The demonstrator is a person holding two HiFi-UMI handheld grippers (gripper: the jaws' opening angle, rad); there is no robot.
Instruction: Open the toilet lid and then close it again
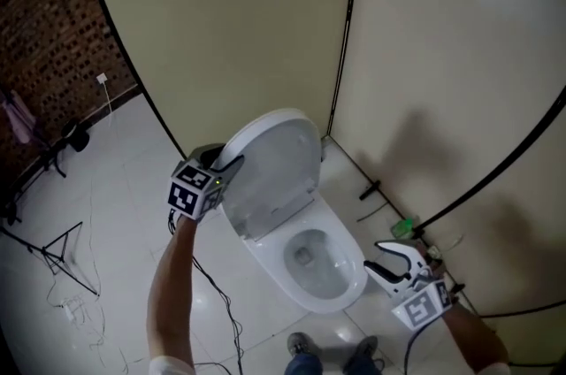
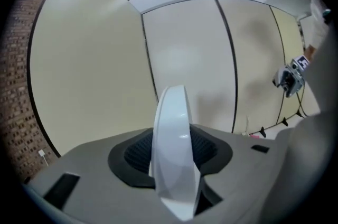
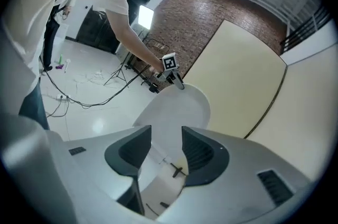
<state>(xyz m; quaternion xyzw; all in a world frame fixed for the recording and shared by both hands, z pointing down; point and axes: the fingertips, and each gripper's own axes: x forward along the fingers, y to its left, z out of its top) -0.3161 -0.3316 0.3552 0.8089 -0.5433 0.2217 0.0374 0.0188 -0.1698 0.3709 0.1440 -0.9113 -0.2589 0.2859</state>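
Observation:
The white toilet (image 1: pixel 314 263) stands in a corner with its lid (image 1: pixel 274 161) raised and leaning back, so the bowl is uncovered. My left gripper (image 1: pixel 225 163) is at the lid's upper left edge. In the left gripper view the lid's rim (image 2: pixel 171 128) runs edge-on between the dark pads (image 2: pixel 137 151), and the left gripper (image 2: pixel 171 157) is shut on it. My right gripper (image 1: pixel 389 263) hovers to the right of the bowl, away from the toilet. In the right gripper view the right gripper (image 3: pixel 161 151) is open with nothing in the gap. Beyond it are the lid (image 3: pixel 177 112) and the left gripper (image 3: pixel 171 77).
Beige partition panels (image 1: pixel 239 19) with black seams close in behind and right of the toilet. A green object (image 1: pixel 403 227) and black clips lie on the floor by the right panel. A folded stand (image 1: pixel 62 254) and cables lie on the white floor at the left. My shoes (image 1: pixel 305 345) are in front of the bowl.

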